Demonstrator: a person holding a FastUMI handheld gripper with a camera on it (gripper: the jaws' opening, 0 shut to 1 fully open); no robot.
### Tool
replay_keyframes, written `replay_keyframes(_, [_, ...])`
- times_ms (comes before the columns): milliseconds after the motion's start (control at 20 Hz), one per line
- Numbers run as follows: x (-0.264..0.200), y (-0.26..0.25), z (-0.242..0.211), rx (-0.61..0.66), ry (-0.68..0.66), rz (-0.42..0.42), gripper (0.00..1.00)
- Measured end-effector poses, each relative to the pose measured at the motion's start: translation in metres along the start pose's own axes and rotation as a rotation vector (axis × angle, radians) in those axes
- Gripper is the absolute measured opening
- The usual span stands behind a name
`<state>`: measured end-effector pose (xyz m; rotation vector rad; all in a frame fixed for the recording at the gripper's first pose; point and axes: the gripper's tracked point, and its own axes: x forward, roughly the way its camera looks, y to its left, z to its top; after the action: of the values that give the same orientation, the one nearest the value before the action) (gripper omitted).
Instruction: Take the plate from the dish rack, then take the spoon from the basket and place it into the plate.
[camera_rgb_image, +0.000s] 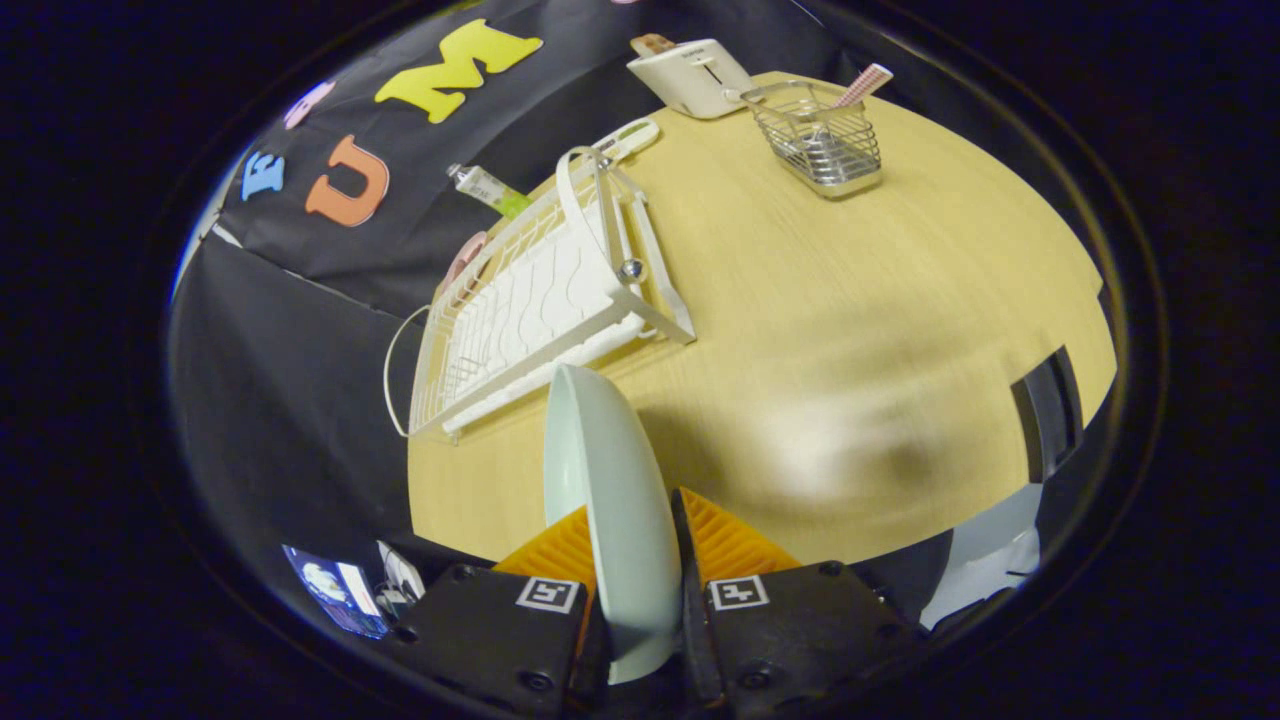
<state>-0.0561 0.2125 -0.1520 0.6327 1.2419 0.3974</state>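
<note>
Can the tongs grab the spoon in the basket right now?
Probably not yet. The tongs are shut on the plate, so they're full. The spoon sits far beyond them in the basket, across bare table. The plate must go down first.

Pale ceramic plate (610, 500) clamped on edge between both fingers of gripper (632, 560), rim rising ahead of them. Just beyond the fingers, slightly left: white wire dish rack (540, 300) on the round light wooden table (850, 300). Behind the rack, at the table edge: a tube with green end (488, 189) and a flat white handset-like item (630, 138). Well beyond the fingers, to the right: metal wire basket (820, 140) holding a patterned-handle utensil (862, 86). Just left of the basket, farther back: white toaster (692, 76).
</note>
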Motion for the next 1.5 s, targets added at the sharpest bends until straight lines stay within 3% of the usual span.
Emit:
replay_keyframes(600, [0.031, 0.005, 0.012, 0.108, 0.017, 0.075, 0.36])
replay_keyframes(750, [0.032, 0.003, 0.017, 0.1, 0.011, 0.066, 0.53])
replay_keyframes(1100, [0.026, 0.002, 0.028, 0.067, -0.025, 0.084, 0.62])
replay_keyframes(1300, [0.009, 0.001, 0.037, -0.047, -0.118, 0.077, 0.76])
replay_keyframes(1450, [-0.008, -0.014, 0.049, -0.132, -0.229, 0.009, 0.9])
replay_keyframes(1500, [-0.017, -0.021, 0.057, -0.15, -0.279, -0.013, 0.9])
